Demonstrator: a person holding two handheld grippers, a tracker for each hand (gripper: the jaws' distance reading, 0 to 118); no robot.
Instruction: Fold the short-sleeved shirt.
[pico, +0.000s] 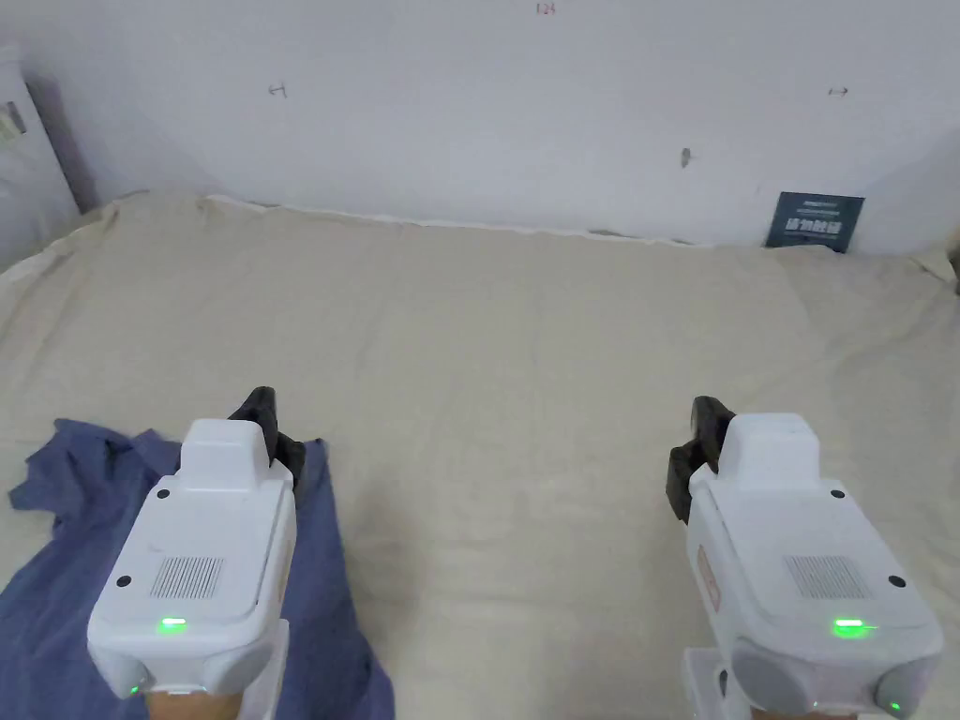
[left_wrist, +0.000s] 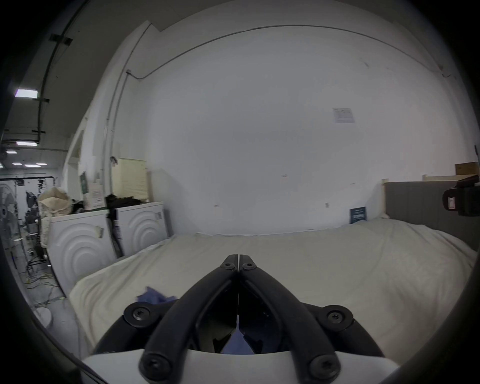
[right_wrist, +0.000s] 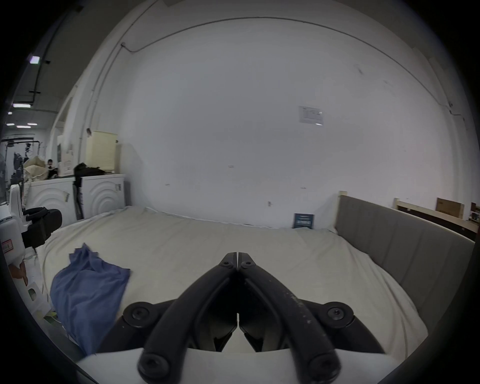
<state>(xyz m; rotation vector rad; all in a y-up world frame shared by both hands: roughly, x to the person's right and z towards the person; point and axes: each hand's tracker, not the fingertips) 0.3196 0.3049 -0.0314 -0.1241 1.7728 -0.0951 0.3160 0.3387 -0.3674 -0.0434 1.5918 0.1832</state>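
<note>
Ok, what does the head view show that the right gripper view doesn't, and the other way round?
Head view: the white housings of the left gripper and right gripper from above, each with a green light, the left one over the blue shirt.

Right gripper view: the right gripper's jaws closed tip to tip, the grey headboard on the right, and two white washing machines beyond the bed.

Both: the crumpled shirt on the cream sheet, the left gripper, and the dark card against the wall.

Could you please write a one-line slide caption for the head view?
Two grippers, left and right, above a beige bed; crumpled blue shirt under the left.
</note>
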